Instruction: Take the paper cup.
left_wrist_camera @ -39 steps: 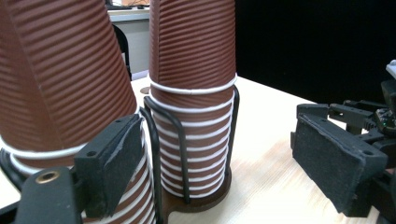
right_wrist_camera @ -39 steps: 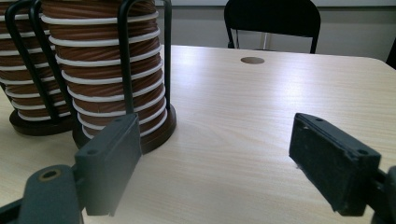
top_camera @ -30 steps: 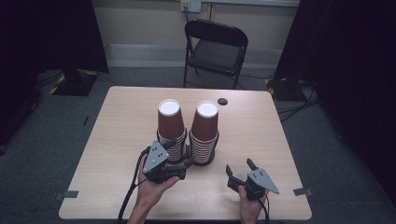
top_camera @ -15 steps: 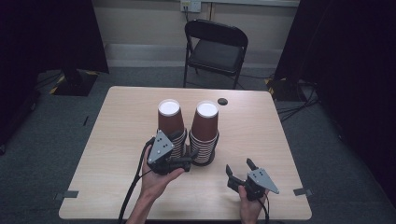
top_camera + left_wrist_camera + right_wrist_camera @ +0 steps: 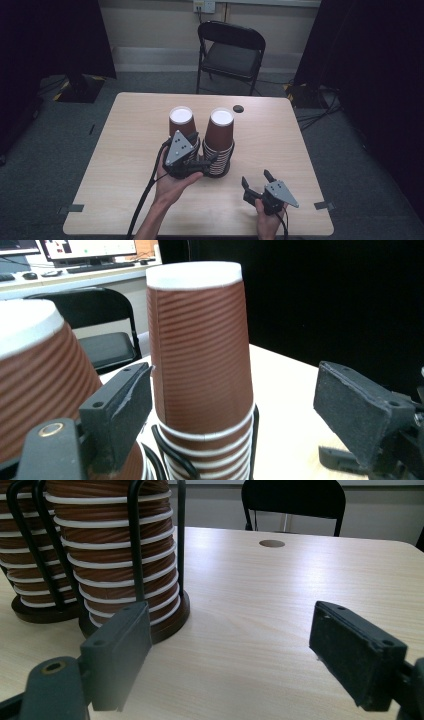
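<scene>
Brown paper cup stacks (image 5: 201,137) stand mid-table; left gripper (image 5: 199,161) gapes around the right stack (image 5: 200,365), untouched, having just opened; right gripper (image 5: 255,181) waits wide, empty.

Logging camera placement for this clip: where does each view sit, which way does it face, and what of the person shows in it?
High view: above the person's side, looking forward and down on the table; forearms, left gripper and right gripper show.
Left gripper view: rides that gripper, faces the right cup stack between its own open jaws.
Right gripper view: low over the table, faces the stack bases and chair past its open jaws.
Shared: all show the cup stacks.
</scene>
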A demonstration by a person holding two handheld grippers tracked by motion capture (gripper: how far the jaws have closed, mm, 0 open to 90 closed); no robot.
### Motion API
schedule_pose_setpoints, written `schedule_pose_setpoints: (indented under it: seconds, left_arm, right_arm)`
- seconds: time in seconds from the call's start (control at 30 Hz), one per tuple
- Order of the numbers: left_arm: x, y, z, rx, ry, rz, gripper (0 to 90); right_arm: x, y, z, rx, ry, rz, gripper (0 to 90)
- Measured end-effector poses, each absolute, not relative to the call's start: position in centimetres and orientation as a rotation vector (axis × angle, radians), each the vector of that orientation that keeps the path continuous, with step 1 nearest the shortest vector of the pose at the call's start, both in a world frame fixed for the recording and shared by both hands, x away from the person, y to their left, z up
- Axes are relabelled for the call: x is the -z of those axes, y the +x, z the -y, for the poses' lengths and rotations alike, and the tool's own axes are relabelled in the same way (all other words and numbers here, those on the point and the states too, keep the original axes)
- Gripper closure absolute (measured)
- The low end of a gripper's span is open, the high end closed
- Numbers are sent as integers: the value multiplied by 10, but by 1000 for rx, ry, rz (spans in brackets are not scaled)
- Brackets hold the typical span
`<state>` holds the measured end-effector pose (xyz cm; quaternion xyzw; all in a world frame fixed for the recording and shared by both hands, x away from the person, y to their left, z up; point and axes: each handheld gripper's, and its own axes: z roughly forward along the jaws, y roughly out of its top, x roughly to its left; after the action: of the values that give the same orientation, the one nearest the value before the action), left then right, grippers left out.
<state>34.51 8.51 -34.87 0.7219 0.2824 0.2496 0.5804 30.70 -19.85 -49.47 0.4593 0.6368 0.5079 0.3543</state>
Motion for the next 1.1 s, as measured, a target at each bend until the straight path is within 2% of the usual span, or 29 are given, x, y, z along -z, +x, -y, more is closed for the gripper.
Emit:
schedule_pose_setpoints:
  seconds: [0.3, 1.1]
  left_arm:
    - [340, 352, -81, -562, 1650, -661, 158]
    - [323, 373, -61, -654, 1663, -688, 159]
  right_arm:
    - [495, 307, 199, -1320, 1192, -1643, 163]
    - [495, 307, 199, -1328, 1191, -1642, 163]
